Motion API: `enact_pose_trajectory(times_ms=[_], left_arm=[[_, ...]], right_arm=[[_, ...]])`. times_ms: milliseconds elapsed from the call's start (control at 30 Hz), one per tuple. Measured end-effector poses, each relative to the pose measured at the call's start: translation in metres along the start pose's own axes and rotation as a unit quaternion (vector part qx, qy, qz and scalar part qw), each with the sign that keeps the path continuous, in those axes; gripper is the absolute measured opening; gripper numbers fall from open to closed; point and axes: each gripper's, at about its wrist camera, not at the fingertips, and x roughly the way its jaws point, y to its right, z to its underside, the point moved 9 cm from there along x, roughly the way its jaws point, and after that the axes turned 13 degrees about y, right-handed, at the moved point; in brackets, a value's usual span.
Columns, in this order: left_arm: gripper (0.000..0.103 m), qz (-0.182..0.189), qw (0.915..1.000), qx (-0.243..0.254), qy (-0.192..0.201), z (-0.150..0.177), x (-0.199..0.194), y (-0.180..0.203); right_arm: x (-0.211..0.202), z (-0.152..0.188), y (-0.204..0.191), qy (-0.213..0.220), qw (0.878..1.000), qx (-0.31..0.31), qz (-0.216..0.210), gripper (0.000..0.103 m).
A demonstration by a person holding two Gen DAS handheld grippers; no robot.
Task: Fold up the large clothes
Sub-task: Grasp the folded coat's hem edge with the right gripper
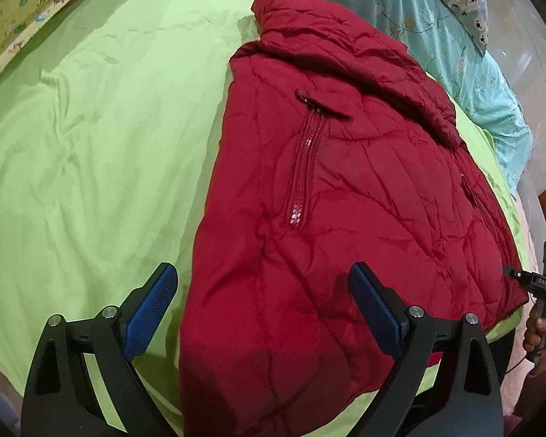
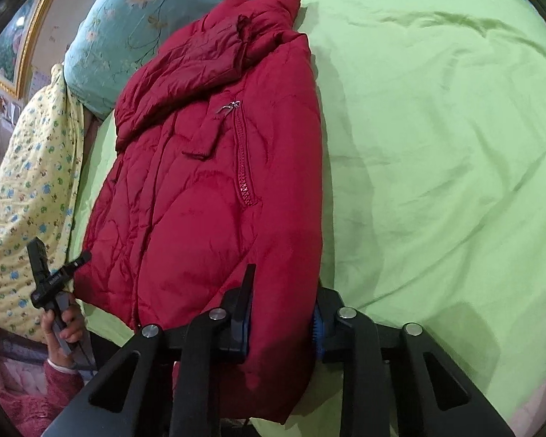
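— Lying where, red jacket [image 1: 327, 189]?
— Spreading over the green bed sheet [image 1: 91, 145].
— Right gripper [image 2: 282, 313]?
— Pinching its near hem.
— Left gripper [image 1: 262, 302]?
— Gaping wide, straddling the near-left edge.

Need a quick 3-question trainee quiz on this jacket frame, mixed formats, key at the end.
1. True or false: the left gripper is clamped on the red jacket.
2. The right gripper is: A) open above the sheet, B) closed on the jacket's near edge, C) out of view.
3. Fill in: the jacket lies on a ___ sheet.

Key: 1 false, its pads stand wide apart over the near hem. 2 B. 3 green.
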Motion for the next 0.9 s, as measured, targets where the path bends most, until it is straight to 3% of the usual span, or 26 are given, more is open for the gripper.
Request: enact_pose_trajectory(times_ms=[200,267,567,667,900], left_arm=[[0.091,0.018,0.9998,0.008,-0.009,0.009,-0.002,0.004],[0.08,0.031,0.9993,0.016,-0.012,0.013,-0.003,0.01],[0.045,0.048,0.9982,0.034,-0.014,0.015,-0.009,0.015],[0.045,0.051,0.9979,0.036,-0.017,0.015,-0.01,0.015],[0.045,0.061,0.9968,0.045,-0.026,0.021,-0.006,0.017]], right_arm=[[0.001,0.002,-0.004,0.002,1.0,-0.004,0.0,0.035],[0.002,0.001,-0.004,0.001,1.0,-0.002,-0.001,0.038],[0.0,0.002,-0.007,-0.006,1.0,-0.006,-0.006,0.046],[0.002,0.008,-0.011,-0.019,0.999,-0.026,0.002,0.052],[0.008,0.016,-0.017,-0.04,0.997,-0.066,0.017,0.055]])
